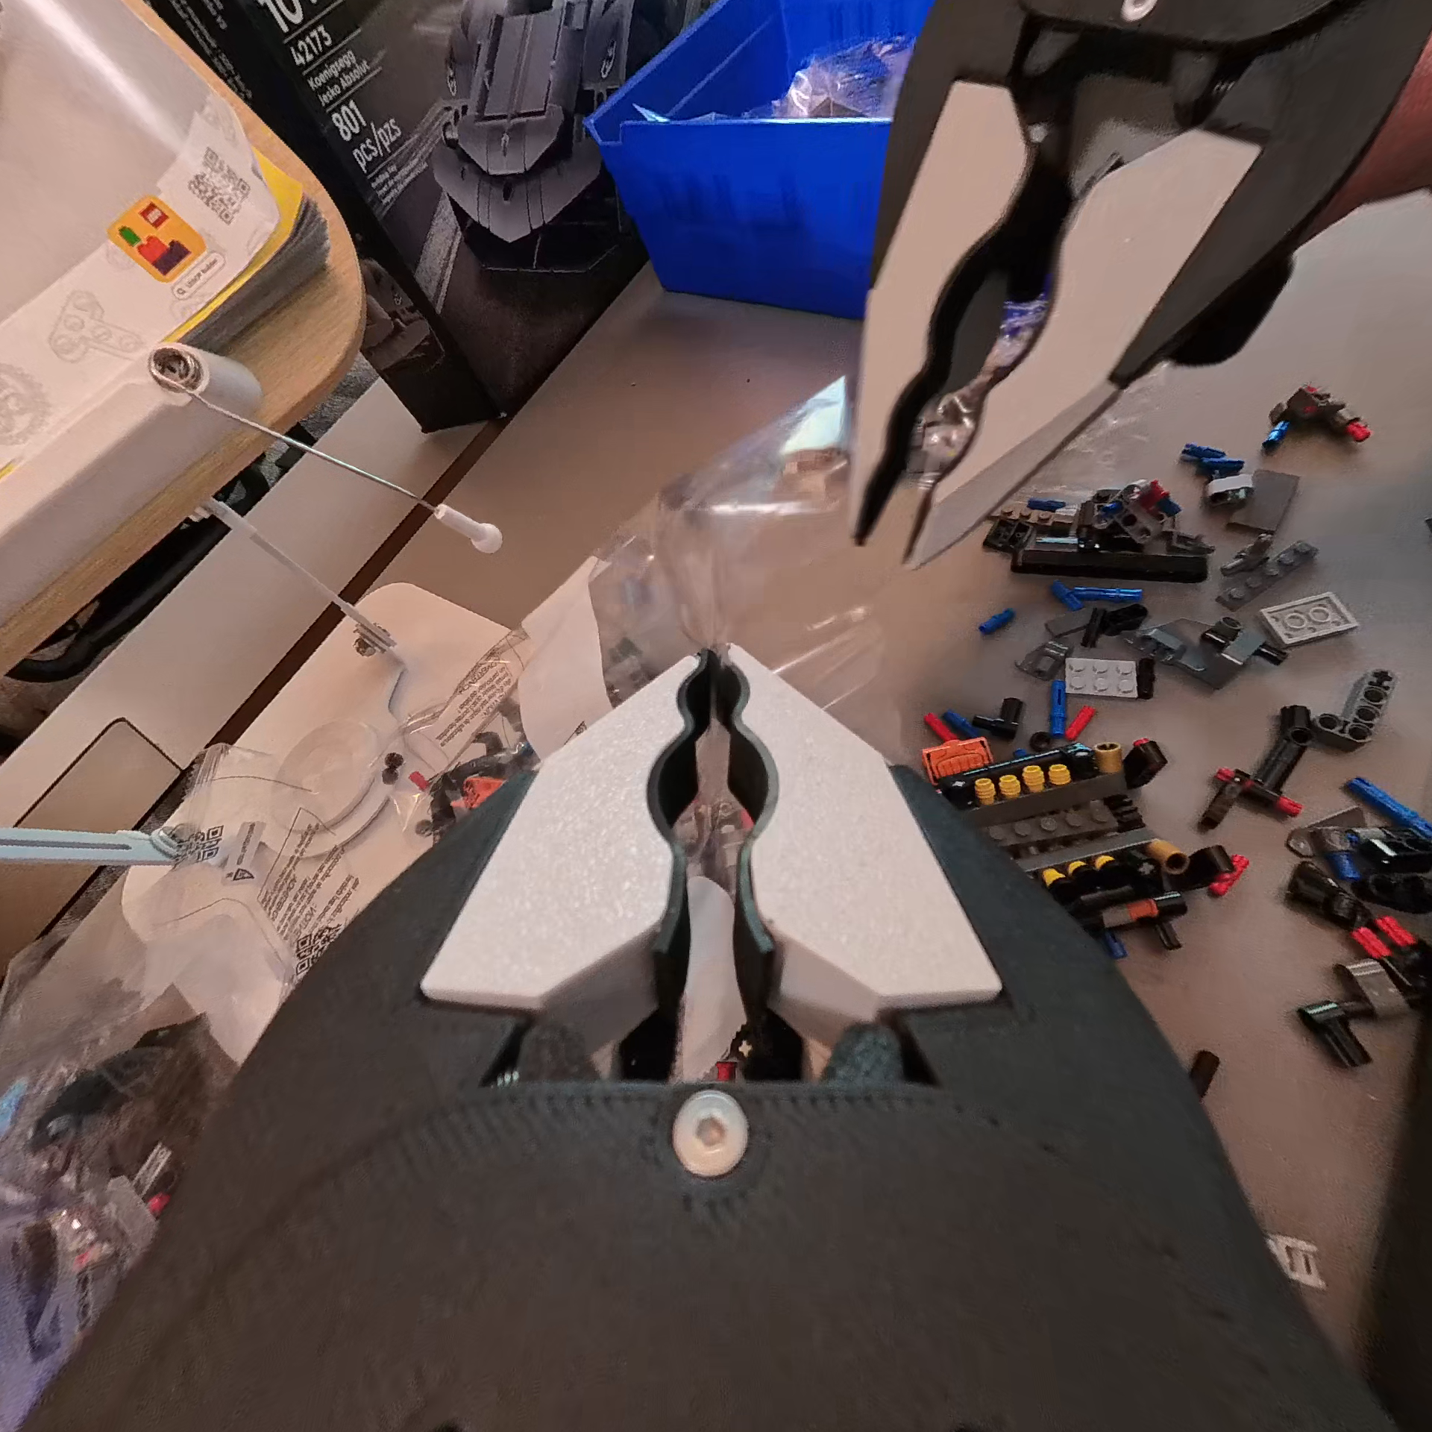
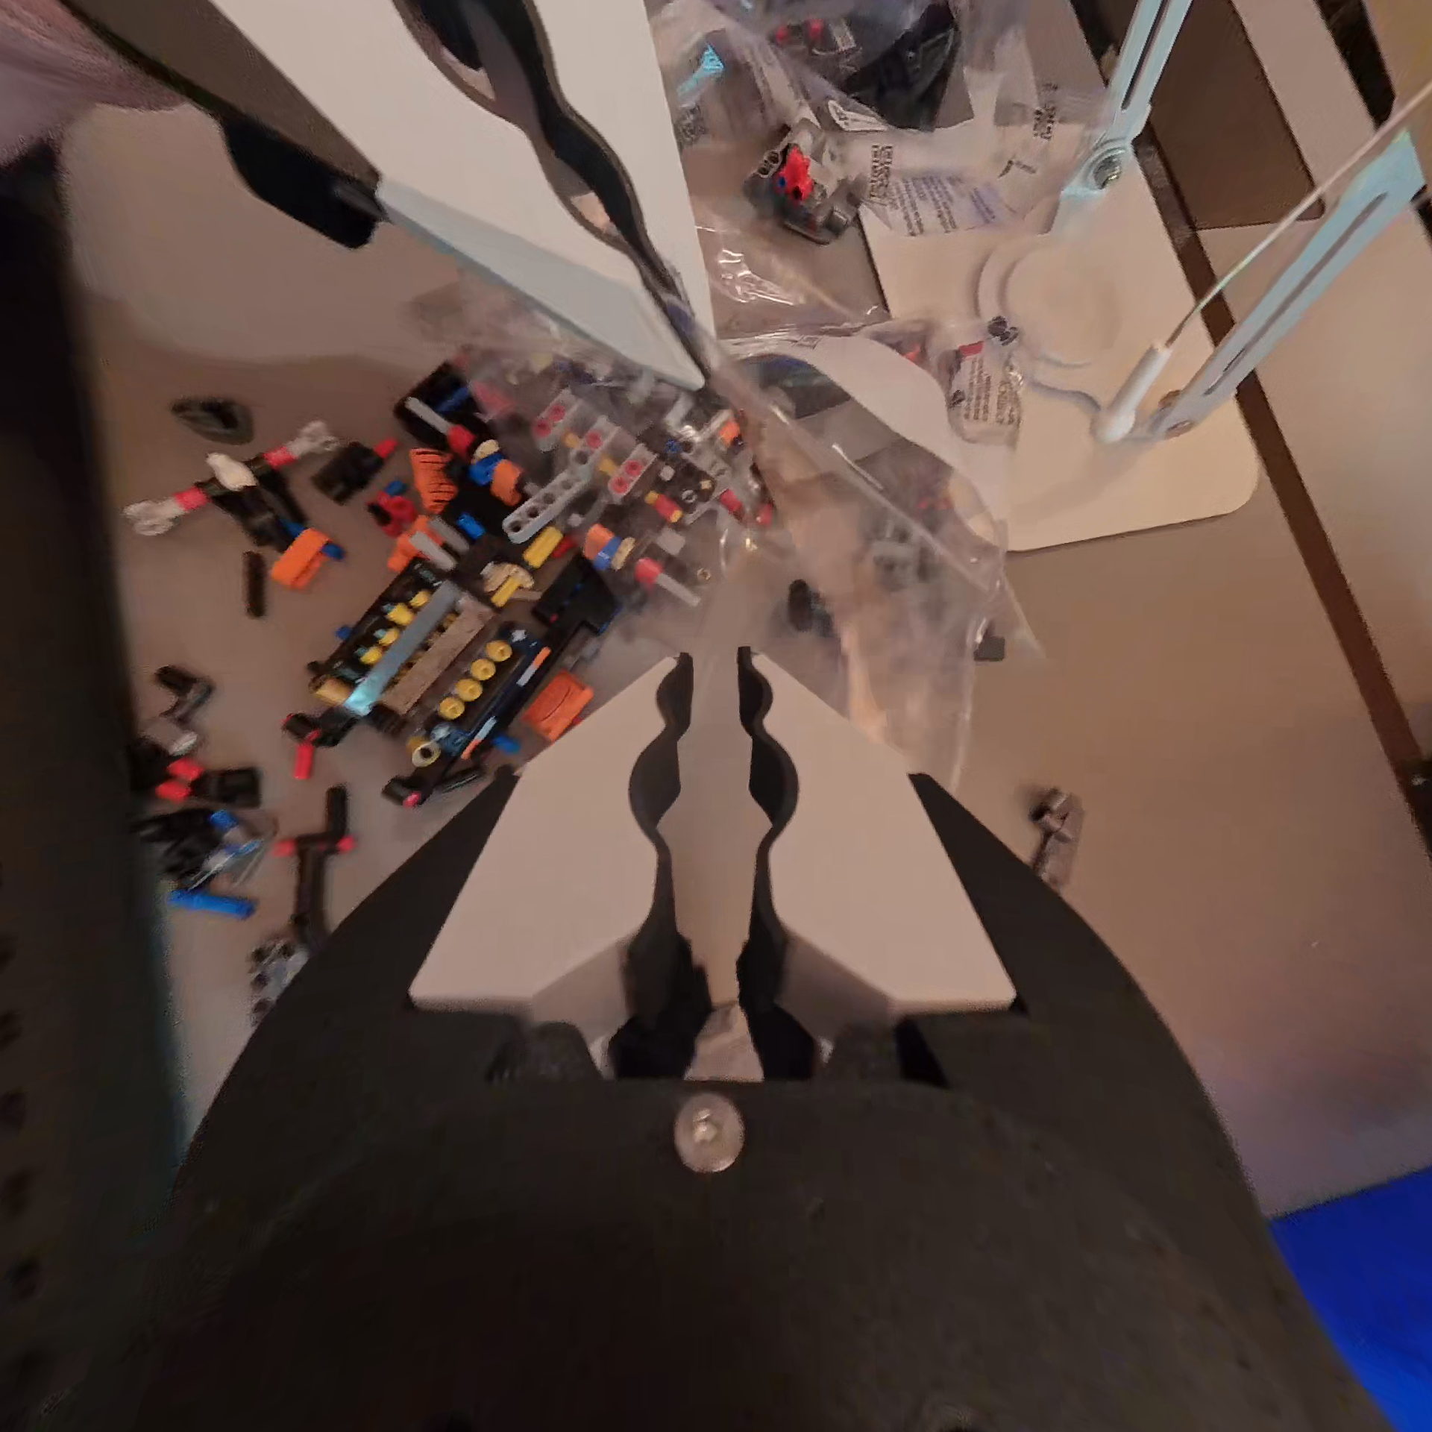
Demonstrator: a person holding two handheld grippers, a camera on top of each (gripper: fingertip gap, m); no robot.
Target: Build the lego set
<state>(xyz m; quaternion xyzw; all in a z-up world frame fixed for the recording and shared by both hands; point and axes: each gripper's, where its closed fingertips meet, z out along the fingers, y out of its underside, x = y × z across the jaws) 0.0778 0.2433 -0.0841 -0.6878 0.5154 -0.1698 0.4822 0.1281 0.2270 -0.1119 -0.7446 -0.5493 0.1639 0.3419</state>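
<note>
My left gripper [image 1: 709, 655] is shut on the edge of a clear plastic bag [image 1: 736, 542] and holds it above the table. In the right wrist view the left gripper [image 2: 701, 380] comes in from the top, pinching the bag [image 2: 852, 504]; pieces show through the plastic. My right gripper [image 2: 713, 657] is narrowly open just in front of the bag, its tips apart. It hangs at the upper right of the left wrist view [image 1: 891, 542]. Loose Lego pieces [image 1: 1123, 697] and a partial build with yellow studs [image 1: 1038, 806] [image 2: 434, 659] lie on the grey table.
A blue bin [image 1: 744, 194] and the dark Lego box [image 1: 465, 194] stand at the back. An instruction booklet [image 1: 116, 271] rests on a wooden board at the left. More sealed bags [image 1: 256, 852] [image 2: 814, 116] lie on a white stand base [image 2: 1123, 480] with thin rods. The left gripper's tips are roughly 7 centimeters from the right gripper's.
</note>
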